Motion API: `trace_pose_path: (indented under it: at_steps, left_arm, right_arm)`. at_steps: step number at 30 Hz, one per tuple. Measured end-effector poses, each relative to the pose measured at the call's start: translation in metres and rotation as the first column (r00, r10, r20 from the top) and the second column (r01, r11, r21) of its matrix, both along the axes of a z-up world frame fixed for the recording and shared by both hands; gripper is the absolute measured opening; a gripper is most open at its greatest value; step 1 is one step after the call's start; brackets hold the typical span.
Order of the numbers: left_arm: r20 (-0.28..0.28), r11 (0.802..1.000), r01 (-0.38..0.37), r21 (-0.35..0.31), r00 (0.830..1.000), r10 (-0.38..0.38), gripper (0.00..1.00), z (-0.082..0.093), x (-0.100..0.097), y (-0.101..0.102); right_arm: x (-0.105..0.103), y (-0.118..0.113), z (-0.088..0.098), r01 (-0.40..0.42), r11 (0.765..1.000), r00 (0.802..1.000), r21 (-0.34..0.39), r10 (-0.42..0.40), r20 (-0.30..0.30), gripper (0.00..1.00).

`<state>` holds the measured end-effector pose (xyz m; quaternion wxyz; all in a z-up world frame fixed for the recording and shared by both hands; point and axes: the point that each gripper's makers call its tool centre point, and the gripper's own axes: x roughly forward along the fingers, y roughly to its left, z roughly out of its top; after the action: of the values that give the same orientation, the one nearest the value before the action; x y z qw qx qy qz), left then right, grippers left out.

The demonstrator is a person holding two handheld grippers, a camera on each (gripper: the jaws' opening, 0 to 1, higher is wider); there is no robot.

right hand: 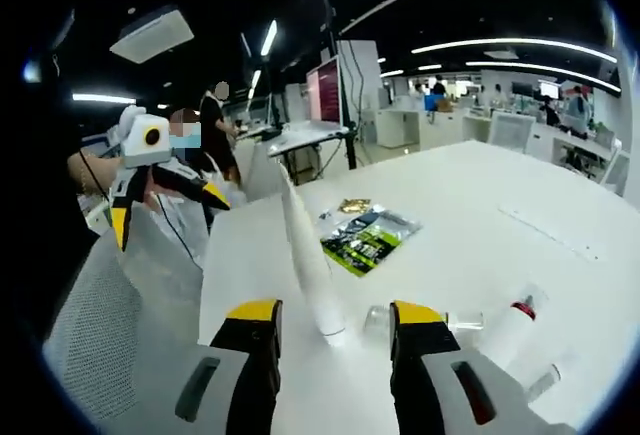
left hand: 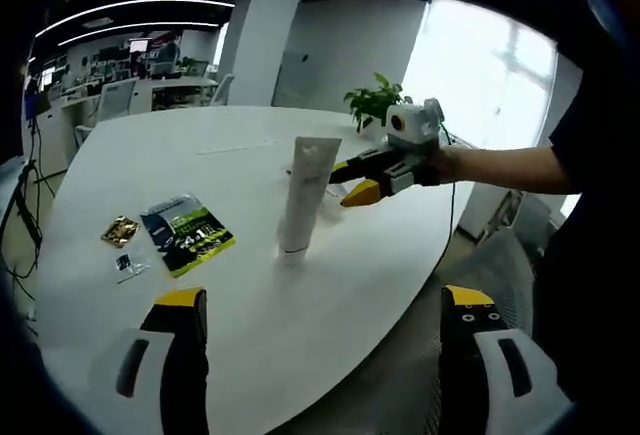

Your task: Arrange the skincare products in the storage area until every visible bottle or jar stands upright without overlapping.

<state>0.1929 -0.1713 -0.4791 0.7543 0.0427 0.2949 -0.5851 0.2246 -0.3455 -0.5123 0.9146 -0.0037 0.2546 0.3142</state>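
The white tube [left hand: 306,195] stands upright on its cap near the middle of the white surface [left hand: 200,145], free of everything around it, so it already meets the standing requirement. In the right gripper view the same tube [right hand: 308,260] rises just ahead of the right tongs [right hand: 330,317], whose jaws are spread with nothing between them, probably just let go or steadying. Beside it, 1 clear bottle [right hand: 420,323] and 1 red-capped bottle [right hand: 505,327] lie on their sides, so in my judgement the job is unfinished. The left tongs [left hand: 325,305] hang wide and empty near the surface edge, clear of the work. A green sachet [left hand: 187,234] and a small gold packet [left hand: 120,229] lie flat, well apart from the tube.
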Motion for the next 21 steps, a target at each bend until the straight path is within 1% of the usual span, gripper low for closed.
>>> trace_pose_path:
  at_steps: [3, 5, 6, 7, 8, 9, 12, 13, 14, 15, 16, 19, 21]
  left_arm:
    - [-0.004, 1.000, -0.011, -0.009, 1.000, 0.011, 0.89, -0.002, 0.002, 0.005]
    - [-0.015, 1.000, -0.021, -0.017, 1.000, 0.021, 0.88, -0.002, 0.002, 0.005]
    - [-0.022, 0.999, -0.029, -0.022, 0.999, 0.029, 0.89, -0.003, 0.001, 0.006]
    - [-0.025, 0.999, -0.035, -0.024, 0.999, 0.035, 0.89, -0.005, 0.002, 0.007]
    - [-0.027, 0.999, -0.038, -0.023, 0.999, 0.037, 0.89, -0.006, 0.002, 0.008]
    - [-0.029, 0.999, -0.042, -0.019, 0.999, 0.041, 0.90, -0.008, 0.001, 0.009]
    - [-0.016, 1.000, -0.030, -0.001, 0.999, 0.030, 0.90, -0.012, 0.000, 0.011]
    - [-0.009, 1.000, -0.026, -0.001, 1.000, 0.026, 0.90, -0.011, 0.000, 0.011]
    - [-0.004, 1.000, -0.024, 0.002, 1.000, 0.024, 0.90, -0.012, 0.000, 0.012]
    - [-0.003, 1.000, -0.025, 0.002, 1.000, 0.025, 0.90, -0.012, 0.000, 0.012]
    - [-0.004, 1.000, -0.025, 0.002, 1.000, 0.025, 0.90, -0.012, 0.000, 0.012]
    - [0.000, 0.999, -0.032, -0.001, 0.999, 0.032, 0.90, -0.010, 0.001, 0.013]
    - [0.000, 0.999, -0.039, -0.001, 0.999, 0.039, 0.90, -0.010, 0.003, 0.015]
  right_arm:
    - [-0.012, -0.002, -0.004, 0.031, 0.999, 0.999, -0.035, -0.032, -0.021, 0.43]
    - [-0.022, 0.002, -0.004, 0.059, 0.997, 0.998, -0.045, -0.060, -0.019, 0.47]
    - [-0.024, 0.000, -0.004, 0.082, 0.995, 0.997, -0.048, -0.083, -0.008, 0.48]
    - [-0.024, -0.002, -0.002, 0.112, 0.992, 0.994, -0.054, -0.111, 0.018, 0.49]
    - [-0.030, 0.003, -0.001, 0.121, 0.991, 0.992, -0.049, -0.120, 0.030, 0.50]
    - [-0.039, 0.010, -0.002, 0.107, 0.993, 0.994, -0.049, -0.106, 0.023, 0.51]
    - [-0.052, 0.010, -0.006, 0.117, 0.990, 0.993, -0.081, -0.117, 0.010, 0.54]
    - [-0.057, 0.010, -0.007, 0.125, 0.987, 0.992, -0.101, -0.124, 0.009, 0.56]
    - [-0.060, 0.012, -0.007, 0.141, 0.984, 0.990, -0.108, -0.141, 0.007, 0.62]
    - [-0.064, 0.016, -0.006, 0.132, 0.987, 0.991, -0.097, -0.132, 0.002, 0.67]
    - [-0.064, 0.014, -0.004, 0.156, 0.982, 0.988, -0.102, -0.155, 0.016, 0.70]
    - [-0.070, 0.015, 0.001, 0.206, 0.975, 0.978, -0.081, -0.207, 0.005, 0.72]
    - [-0.073, 0.016, 0.007, 0.231, 0.970, 0.973, -0.079, -0.230, 0.021, 0.73]
